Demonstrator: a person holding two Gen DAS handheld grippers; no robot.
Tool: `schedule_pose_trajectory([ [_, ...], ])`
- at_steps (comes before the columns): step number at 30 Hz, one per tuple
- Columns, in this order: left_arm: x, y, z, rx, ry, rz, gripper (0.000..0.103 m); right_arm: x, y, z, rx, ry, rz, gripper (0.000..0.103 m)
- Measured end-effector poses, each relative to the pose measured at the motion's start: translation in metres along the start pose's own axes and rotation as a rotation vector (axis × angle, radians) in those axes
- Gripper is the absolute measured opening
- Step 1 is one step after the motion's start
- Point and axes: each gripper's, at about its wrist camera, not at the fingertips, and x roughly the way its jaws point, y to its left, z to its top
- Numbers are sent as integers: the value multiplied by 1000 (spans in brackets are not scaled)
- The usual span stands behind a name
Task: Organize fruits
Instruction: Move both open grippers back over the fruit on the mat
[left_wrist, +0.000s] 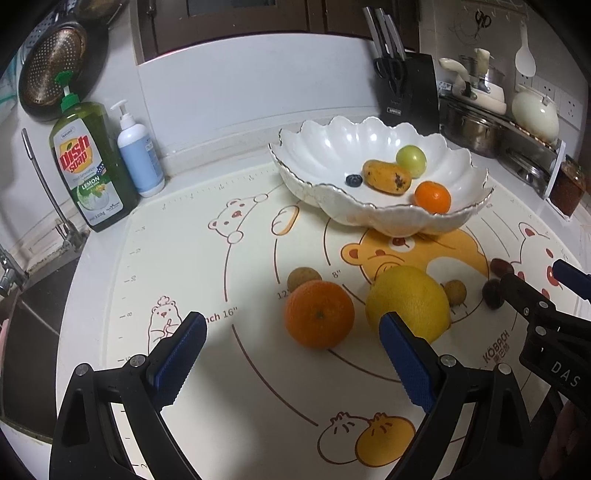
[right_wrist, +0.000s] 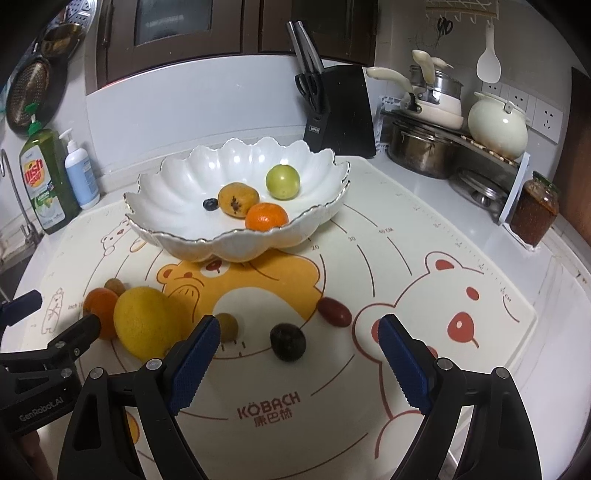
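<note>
Fruits sit in two spots. Ahead of the left gripper (left_wrist: 291, 339), whose blue fingers are wide apart and hold nothing, lie an orange (left_wrist: 319, 314) and a lemon (left_wrist: 408, 302), side by side on the bear mat (left_wrist: 221, 387). The right gripper (right_wrist: 297, 339) is wide apart and empty too, with a dark plum (right_wrist: 287, 340) just ahead between its fingers. Farther ahead, the white bowl (right_wrist: 177, 206) holds four fruits.

The scalloped bowl (right_wrist: 177, 206) is looking like glossy white ceramic, catching highlights. The mat (right_wrist: 369, 406) beneath is showing a smooth, matt printed surface. The pads (left_wrist: 181, 358) on the grippers are appearing as ribbed blue rubber. The orange (left_wrist: 319, 314) is showing dimpled skin; the pot (right_wrist: 421, 151) is gleaming like brushed metal.
</note>
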Motion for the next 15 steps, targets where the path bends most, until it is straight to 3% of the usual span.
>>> schedule_pose_trajectory([
  [4, 3, -2, -4, 12, 7, 4, 94, 1, 0, -4, -5, 5, -1, 86],
  [15, 19, -8, -10, 25, 43, 0, 88, 14, -3, -14, -5, 48, 5, 68],
])
